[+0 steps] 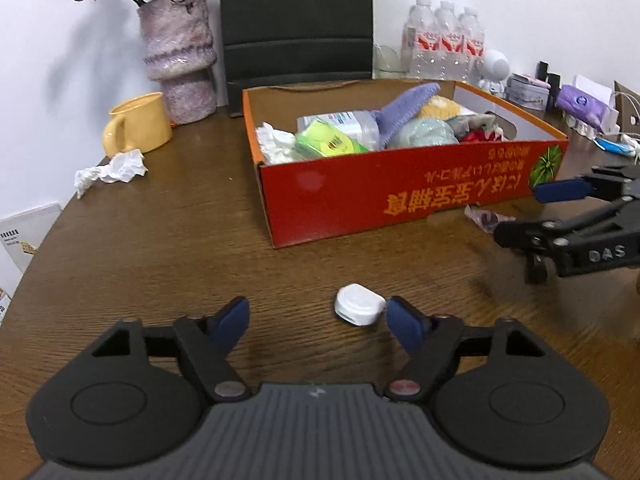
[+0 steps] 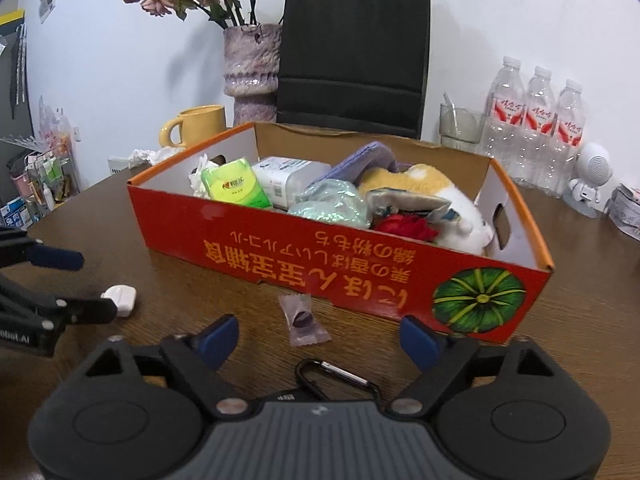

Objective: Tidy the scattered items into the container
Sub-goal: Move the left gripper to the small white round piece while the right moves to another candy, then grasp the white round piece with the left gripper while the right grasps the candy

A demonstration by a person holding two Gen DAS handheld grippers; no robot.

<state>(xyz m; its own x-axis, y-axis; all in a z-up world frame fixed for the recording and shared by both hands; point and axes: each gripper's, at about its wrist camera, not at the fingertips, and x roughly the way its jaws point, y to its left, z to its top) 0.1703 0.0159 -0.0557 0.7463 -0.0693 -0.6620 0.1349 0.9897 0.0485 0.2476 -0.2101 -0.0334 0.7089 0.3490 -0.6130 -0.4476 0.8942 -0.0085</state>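
Note:
A red cardboard box [image 1: 360, 196] [image 2: 280, 248] stands on the wooden table, holding tissues, a green pack, a purple cloth and a plush toy. A small white plug [image 1: 359, 304] [image 2: 122, 299] lies on the table just ahead of my open left gripper [image 1: 318, 318], near its right finger. My right gripper [image 2: 318, 338] is open; a wrapped purple candy [image 2: 303, 319] lies between its fingers in front of the box. A black carabiner [image 2: 336, 380] lies under it. The right gripper also shows in the left wrist view [image 1: 516, 212], and the left gripper in the right wrist view [image 2: 96, 284].
A crumpled tissue [image 1: 112, 170] lies beside a yellow mug [image 1: 138, 126] at the left. A purple vase [image 1: 180, 56], a black bag [image 1: 296, 28], water bottles [image 1: 444, 44] and small clutter [image 1: 580, 100] line the back wall.

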